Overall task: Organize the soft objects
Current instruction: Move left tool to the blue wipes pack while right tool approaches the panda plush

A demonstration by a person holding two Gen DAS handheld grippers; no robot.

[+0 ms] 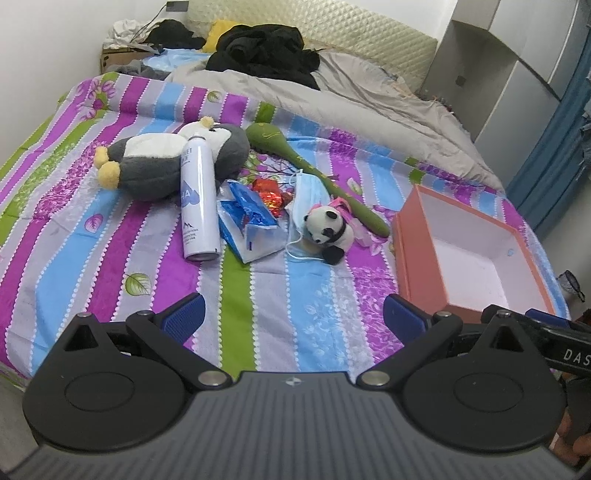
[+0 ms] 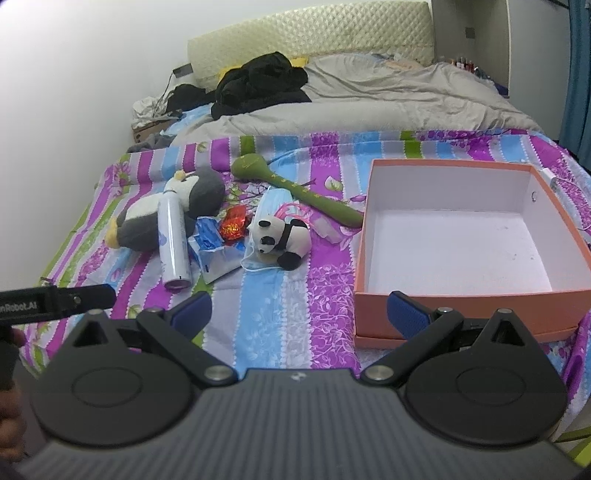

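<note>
Left wrist view showed me nothing sorted yet: the orange box sat on the bed with its white inside bare, and every item lay outside it. My left gripper hung over the near edge of the bed with its jaws spread wide and nothing between them; my right gripper was likewise released, just in front of the box's near wall.

I judged the task barely begun. The soft things to move were the grey penguin plush at the far left of the pile, the small panda plush lying on a blue face mask nearer the box, and probably the mask itself. Among them lay a white spray can leaning against the penguin, a torn blue-and-white packet, a red foil wrapper and a long green handled thing, which I took for clutter to leave.

The bed carried a striped floral sheet; behind it lay a rumpled grey quilt, a heap of black clothes and a quilted headboard against white walls.
</note>
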